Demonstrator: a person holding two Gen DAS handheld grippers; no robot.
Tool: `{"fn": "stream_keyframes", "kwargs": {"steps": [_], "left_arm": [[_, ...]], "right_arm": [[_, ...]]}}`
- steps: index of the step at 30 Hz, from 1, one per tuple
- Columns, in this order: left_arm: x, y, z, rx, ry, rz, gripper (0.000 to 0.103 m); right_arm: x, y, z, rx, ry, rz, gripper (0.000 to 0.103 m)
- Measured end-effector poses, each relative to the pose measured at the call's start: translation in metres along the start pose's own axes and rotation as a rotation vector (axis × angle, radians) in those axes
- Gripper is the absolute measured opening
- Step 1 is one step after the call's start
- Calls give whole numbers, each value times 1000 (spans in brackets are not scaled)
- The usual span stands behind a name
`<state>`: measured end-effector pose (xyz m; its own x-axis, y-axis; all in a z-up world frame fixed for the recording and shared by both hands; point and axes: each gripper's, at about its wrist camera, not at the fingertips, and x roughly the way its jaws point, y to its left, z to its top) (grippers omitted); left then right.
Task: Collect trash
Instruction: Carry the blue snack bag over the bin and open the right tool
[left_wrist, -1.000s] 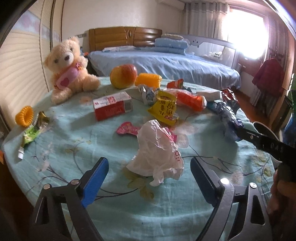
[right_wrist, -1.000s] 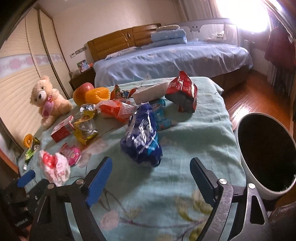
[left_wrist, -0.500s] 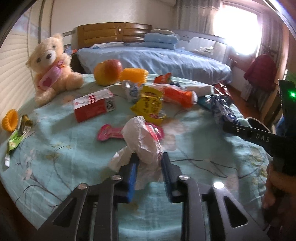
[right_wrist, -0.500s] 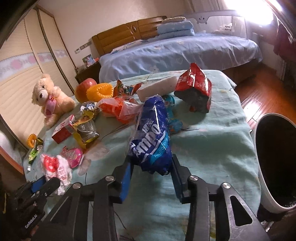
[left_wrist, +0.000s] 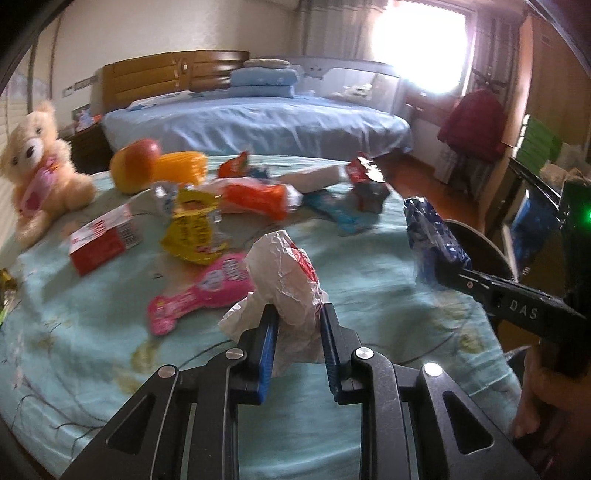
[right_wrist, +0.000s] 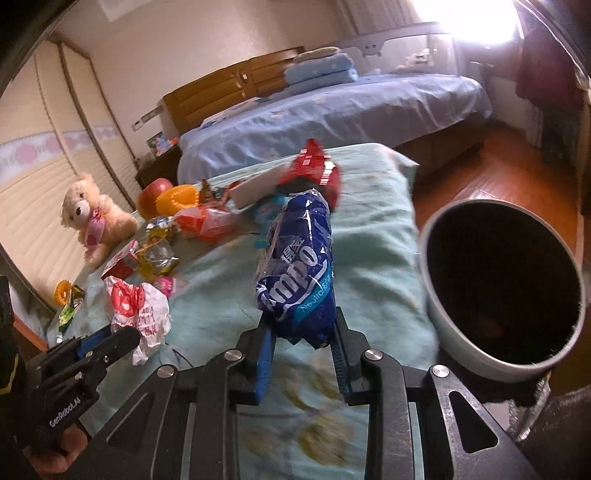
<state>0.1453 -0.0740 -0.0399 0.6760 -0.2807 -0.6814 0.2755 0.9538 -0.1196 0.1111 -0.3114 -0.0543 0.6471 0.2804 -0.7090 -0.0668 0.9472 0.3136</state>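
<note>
The right gripper pinched the blue wrapper, long axis running away from it, beside the bin off the table's right edge, while the left gripper, farther off, pinched the crumpled white bag.

The crumpled wrapper sits between my left claw tips; the tissue pack between my right claw. The bin stands right of it, beside the worktop. Ahead left sits a teddy bear, the bed behind.
</note>
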Motion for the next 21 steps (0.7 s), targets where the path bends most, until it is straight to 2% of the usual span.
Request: {"fn": "stream_keyframes", "kwargs": {"steps": [21], "left_arm": [[58,-75,38,131,36,-137,22]], "right_arm": [[-44,-78,-2,112,-56,-154,28]]}}
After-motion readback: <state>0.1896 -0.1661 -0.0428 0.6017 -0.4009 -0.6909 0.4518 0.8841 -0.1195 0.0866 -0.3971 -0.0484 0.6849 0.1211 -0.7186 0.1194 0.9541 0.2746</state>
